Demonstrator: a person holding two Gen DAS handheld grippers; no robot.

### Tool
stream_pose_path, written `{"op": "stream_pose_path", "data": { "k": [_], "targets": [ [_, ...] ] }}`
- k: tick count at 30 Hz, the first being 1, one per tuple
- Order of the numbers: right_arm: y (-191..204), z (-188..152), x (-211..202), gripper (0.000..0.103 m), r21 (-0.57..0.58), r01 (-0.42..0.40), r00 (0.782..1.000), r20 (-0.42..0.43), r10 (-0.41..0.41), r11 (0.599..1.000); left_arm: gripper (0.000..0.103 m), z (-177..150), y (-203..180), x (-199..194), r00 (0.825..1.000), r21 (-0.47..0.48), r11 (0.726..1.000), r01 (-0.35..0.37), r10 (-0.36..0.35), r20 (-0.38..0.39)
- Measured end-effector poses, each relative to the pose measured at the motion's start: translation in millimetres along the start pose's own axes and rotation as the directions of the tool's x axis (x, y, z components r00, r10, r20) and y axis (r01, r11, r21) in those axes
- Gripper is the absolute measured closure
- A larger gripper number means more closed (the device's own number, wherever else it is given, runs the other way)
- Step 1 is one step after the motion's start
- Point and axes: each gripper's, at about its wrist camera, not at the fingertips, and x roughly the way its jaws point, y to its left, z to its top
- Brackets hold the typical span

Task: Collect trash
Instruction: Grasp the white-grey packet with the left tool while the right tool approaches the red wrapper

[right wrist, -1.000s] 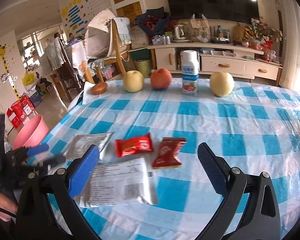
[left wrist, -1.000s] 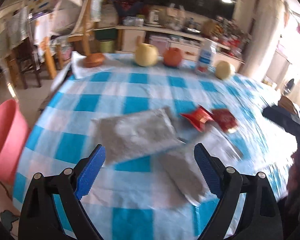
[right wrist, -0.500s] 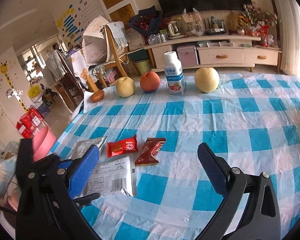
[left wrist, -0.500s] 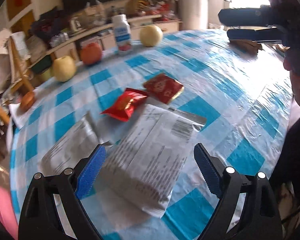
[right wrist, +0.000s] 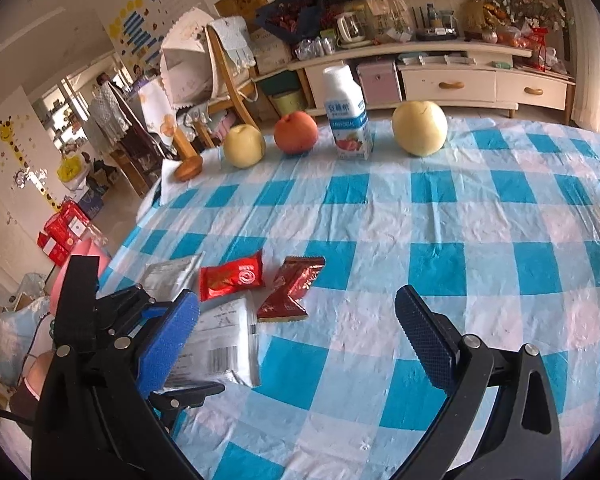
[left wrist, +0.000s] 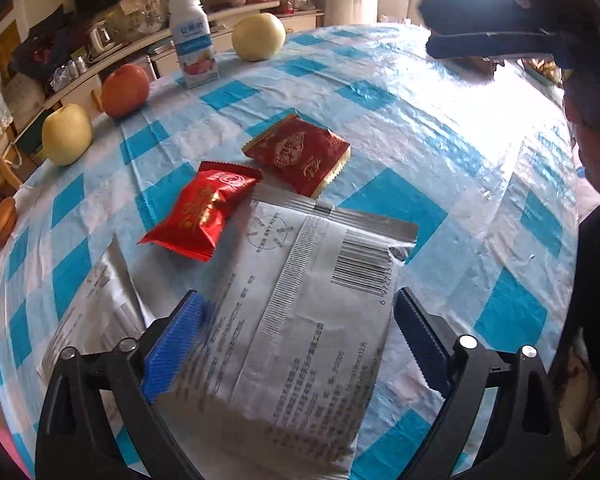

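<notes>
The silver pouch (left wrist: 300,320) is being straddled by the opening, empty left gripper (left wrist: 296,344); the six-o'clock edge risks being missed

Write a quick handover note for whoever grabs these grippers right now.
Left gripper: jaws opening, straddling the big silver packet, not gripping it yet.
Right gripper: open, empty, above the table.
Trash: big silver packet, small silver packet, bright red wrapper, dark red wrapper, all lying on the table.
Done: nothing collected.
Left: pick up all four.
</notes>
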Motion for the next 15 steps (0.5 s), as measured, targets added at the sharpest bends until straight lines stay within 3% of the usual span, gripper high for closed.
{"op": "stream_pose_path", "data": {
  "k": [8, 12, 15],
  "targets": [
    [3.3, -1.7, 28.6, 0.004, -0.03, 0.028, 0.998, -0.056, -0.029, 0.999, 0.007, 2.8, 2.4, 4.8, 1.0, -0.077, 0.997, -0.002, 0.002, -0.001],
    [-0.3, 0.2, 41.6, 0.004, -0.018, 0.045, 0.996, -0.071, -0.046, 0.999, 0.018, 5.6, -0.9, 3.6, 1.0, -0.102, 0.995, -0.023, 0.024, 0.014],
    [-0.6, 2.0, 48.8, 0.004, -0.018, 0.048, 0.996, -0.078, -0.049, 0.999, 0.02, 6.6, -1.3, 3.5, 0.999, -0.125, 0.991, -0.04, 0.043, 0.023]
  ]
}}
